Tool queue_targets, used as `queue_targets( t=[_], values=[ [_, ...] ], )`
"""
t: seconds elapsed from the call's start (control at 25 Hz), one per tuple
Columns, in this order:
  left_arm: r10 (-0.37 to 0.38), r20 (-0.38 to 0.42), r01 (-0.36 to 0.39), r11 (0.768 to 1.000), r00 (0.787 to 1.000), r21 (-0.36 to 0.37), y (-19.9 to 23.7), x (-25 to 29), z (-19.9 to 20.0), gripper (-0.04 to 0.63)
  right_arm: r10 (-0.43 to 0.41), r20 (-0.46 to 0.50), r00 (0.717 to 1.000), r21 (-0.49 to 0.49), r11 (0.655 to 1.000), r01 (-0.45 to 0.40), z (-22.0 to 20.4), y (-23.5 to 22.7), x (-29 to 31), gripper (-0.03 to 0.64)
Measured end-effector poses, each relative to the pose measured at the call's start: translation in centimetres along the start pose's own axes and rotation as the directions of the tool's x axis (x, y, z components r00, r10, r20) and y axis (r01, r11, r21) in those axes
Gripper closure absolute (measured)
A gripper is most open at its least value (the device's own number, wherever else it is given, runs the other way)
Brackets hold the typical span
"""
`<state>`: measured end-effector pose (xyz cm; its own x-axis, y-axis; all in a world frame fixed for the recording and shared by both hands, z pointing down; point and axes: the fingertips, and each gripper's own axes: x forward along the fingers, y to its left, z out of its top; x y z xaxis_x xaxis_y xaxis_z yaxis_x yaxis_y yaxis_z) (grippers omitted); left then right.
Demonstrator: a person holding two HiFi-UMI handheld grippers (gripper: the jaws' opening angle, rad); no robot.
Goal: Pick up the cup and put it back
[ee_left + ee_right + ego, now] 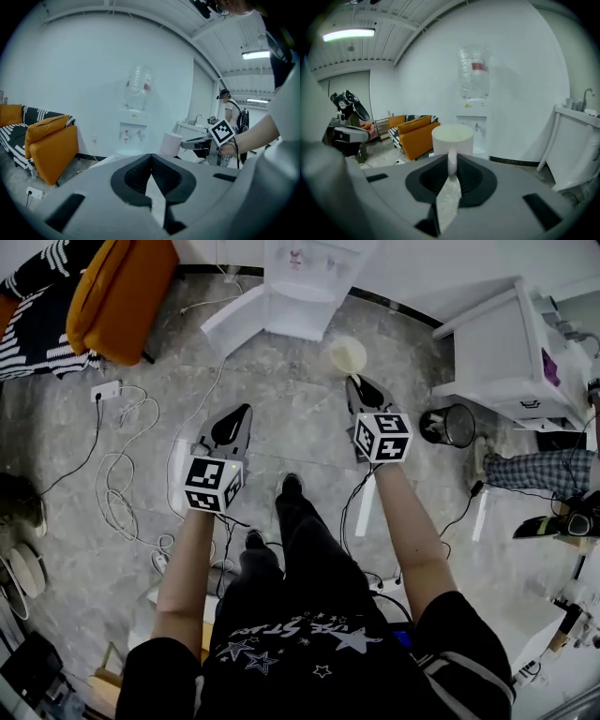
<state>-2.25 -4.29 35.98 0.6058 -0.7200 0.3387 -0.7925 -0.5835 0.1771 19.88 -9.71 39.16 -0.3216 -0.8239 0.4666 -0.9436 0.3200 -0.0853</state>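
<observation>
The first half of the job looked done to me. My right hand-held gripper [452, 169] was pinching the white cup [452, 137] by its handle. The cup was up in the air, upright, out in front of me and over the grey floor [281, 418]. It touched nothing but the two jaws. My left hand-held gripper [151, 158] had its jaws pressed together, with nothing in them. It hung to the left of the other one, well apart from the cup.

What was left was the second half: set the cup back down and let go. I could not see the spot where it belonged. Nothing stood right under the cup but the floor.

Then I counted. There was one cup. There were two hand-held grippers, one in each hand. Far ahead stood one white water dispenser [472, 117] with one clear bottle [473, 72] on top. At the far left was one orange sofa [122, 296]. At the right were one white bench [487, 343] and one black bin [450, 425]. One white power strip [105, 390] lay on the floor at the left, with cables beside it.
</observation>
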Motion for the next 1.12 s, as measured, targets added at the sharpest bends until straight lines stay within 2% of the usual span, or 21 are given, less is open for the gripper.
queue_targets(
  t=[0.12,0.24,0.36,0.6,0.84,1.12],
  values=[
    [0.018,0.014,-0.018,1.000,1.000,-0.016,-0.4,-4.3,0.7,0.586,-0.026,0.020,0.999,0.046,0.999,0.025,0.2,2.5,-4.3,0.569],
    [0.011,-0.017,-0.012,1.000,1.000,-0.010,-1.7,-8.4,0.3,0.586,-0.037,0.041,0.998,0.080,0.996,0.033,0.4,5.1,-8.4,0.569],
    [-0.019,-0.012,0.019,1.000,1.000,0.016,-3.2,-12.3,0.6,0.586,-0.059,0.058,0.997,0.034,0.998,0.058,0.8,7.3,-12.0,0.569],
    [-0.026,0.046,0.026,1.000,0.999,-0.003,-4.5,-19.7,1.3,0.586,-0.121,0.082,0.989,-0.015,0.992,0.123,0.0,11.8,-18.6,0.569],
    [-0.040,0.038,0.039,0.999,0.998,0.025,-4.9,-23.7,0.2,0.586,-0.151,0.091,0.984,0.000,0.988,0.151,-2.0,15.0,-23.7,0.569],
    [-0.045,0.007,0.044,0.999,0.999,0.024,-5.8,-25.4,-1.5,0.586,-0.149,0.066,0.987,-0.014,0.988,0.151,-4.1,16.3,-26.1,0.569]
  ],
)
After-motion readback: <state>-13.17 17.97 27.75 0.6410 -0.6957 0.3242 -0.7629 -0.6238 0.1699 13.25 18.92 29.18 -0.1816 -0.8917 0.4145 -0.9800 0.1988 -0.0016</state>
